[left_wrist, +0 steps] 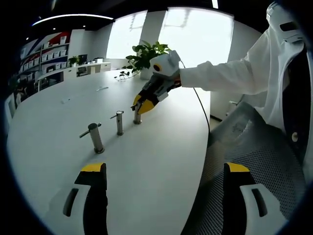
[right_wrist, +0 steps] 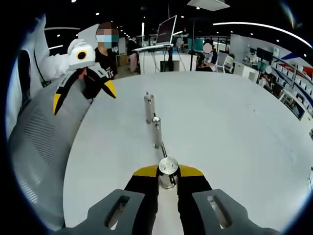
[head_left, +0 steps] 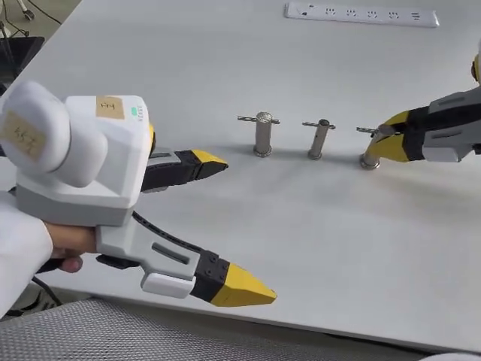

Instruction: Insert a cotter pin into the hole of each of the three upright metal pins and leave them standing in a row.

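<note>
1. White workbench (head_left: 248, 45) with a matt top. A power strip (head_left: 361, 13) lies at its far edge and a mesh chair (head_left: 113, 331) sits below the near edge.
2. Left gripper (head_left: 235, 227): I read its jaws as spread wide with nothing between them. In the left gripper view (left_wrist: 165, 169) the two yellow tips frame bare table and chair mesh.
3. Three upright metal pins stand in a row, well ahead of the left jaws and toward the left-hand tip.
4. Far pin (head_left: 263, 137), the one farthest from the right jaws: first cotter pin (head_left: 258, 119) runs through its head and sticks out on both sides.
5. Middle pin (head_left: 319, 141): second cotter pin (head_left: 319, 125) crosses its top in the same way.
6. Near pin (head_left: 369, 158): it sits between the right jaws. Right gripper (head_left: 389, 139) is closed on the pin's upper part. In the right gripper view (right_wrist: 167, 172) the yellow tips press either side just below the round head (right_wrist: 167, 164).
7. Third cotter pin (head_left: 365, 130) projects from the right jaw tips toward the middle pin. I cannot tell whether it passes through the hole.
8. From the right gripper view, the middle pin (right_wrist: 156, 131) and far pin (right_wrist: 149, 107) line up straight ahead of the jaws. The left gripper (right_wrist: 84, 96) hangs beyond them to the left, jaws apart.
</note>
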Demonstrator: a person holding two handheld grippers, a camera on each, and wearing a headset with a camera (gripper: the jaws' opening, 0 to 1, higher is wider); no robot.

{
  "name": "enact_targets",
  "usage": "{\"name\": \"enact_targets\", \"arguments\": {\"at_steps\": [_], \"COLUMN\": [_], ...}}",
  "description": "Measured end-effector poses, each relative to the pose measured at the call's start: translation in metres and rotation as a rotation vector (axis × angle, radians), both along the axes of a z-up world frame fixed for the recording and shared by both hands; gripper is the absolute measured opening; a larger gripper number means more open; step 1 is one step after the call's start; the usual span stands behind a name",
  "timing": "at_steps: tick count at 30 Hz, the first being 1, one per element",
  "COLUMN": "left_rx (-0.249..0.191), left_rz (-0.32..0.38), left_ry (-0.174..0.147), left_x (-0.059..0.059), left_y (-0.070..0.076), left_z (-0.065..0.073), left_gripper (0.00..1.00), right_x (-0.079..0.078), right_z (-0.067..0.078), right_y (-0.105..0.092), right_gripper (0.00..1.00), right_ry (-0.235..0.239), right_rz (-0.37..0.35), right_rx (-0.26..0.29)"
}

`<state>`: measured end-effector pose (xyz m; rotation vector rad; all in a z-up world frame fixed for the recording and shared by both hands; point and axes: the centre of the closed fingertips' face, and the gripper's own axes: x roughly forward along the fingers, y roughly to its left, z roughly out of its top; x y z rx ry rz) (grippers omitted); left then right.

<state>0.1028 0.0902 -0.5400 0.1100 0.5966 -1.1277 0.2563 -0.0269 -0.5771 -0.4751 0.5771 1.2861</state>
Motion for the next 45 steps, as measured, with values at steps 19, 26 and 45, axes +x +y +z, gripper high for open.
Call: {"name": "enact_targets", "arguments": {"at_steps": [19,26,45], "left_rx": [-0.011,-0.060,-0.155], "left_rz": [0.002,0.051,0.268], "left_ry": [0.016,-0.005,-0.060], "left_x": [-0.003,0.005,0.039], "left_y": [-0.001,0.001,0.024], "left_z": [-0.001,0.009,0.030], "left_gripper": [0.99,0.99,0.99], "right_x": [-0.004,-0.007,-0.078], "right_z": [0.003,0.031,0.081], "right_y": [0.004,0.008,0.012], "right_gripper": [0.16,0.36,0.81], "right_ry": [-0.029,-0.040,0.076], "right_rz": [-0.005,-0.078,-0.317], "right_rx": [0.006,0.091,0.297]}}
